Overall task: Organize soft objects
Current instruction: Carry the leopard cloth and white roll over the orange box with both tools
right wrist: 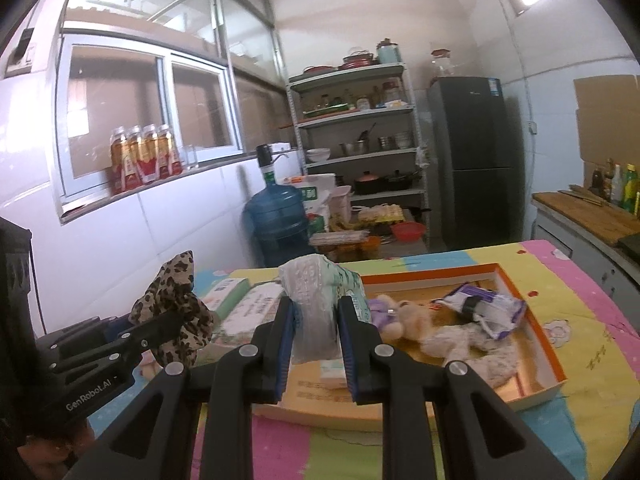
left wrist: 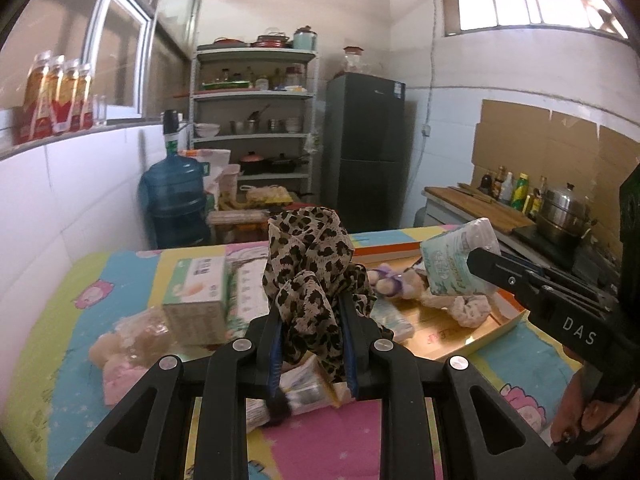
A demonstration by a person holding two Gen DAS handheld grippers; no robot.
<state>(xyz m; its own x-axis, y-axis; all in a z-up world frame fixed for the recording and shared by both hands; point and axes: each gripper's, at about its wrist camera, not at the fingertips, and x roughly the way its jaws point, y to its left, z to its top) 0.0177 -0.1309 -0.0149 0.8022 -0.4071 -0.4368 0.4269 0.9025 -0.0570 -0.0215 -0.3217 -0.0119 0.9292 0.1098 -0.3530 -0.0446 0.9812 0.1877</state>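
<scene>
My left gripper [left wrist: 310, 308] is shut on a leopard-print scarf [left wrist: 312, 256] and holds it above the table; the scarf also shows at the left of the right wrist view [right wrist: 172, 308]. My right gripper [right wrist: 316, 308] is shut on a soft tissue pack [right wrist: 316, 300], held over the orange-rimmed cardboard tray [right wrist: 536, 320]; the pack also shows in the left wrist view [left wrist: 460, 258]. In the tray lie a plush bear [right wrist: 404, 316], a fluffy cream cloth [right wrist: 472, 344] and a purple-white packet [right wrist: 484, 308].
On the colourful tablecloth [left wrist: 120, 280] left of the tray stand tissue boxes [left wrist: 200, 296] and a pink-cream plush toy [left wrist: 124, 348]. A water jug [left wrist: 176, 200], a shelf rack [left wrist: 256, 120] and a fridge [left wrist: 364, 152] stand behind. A counter with pots [left wrist: 560, 212] is at right.
</scene>
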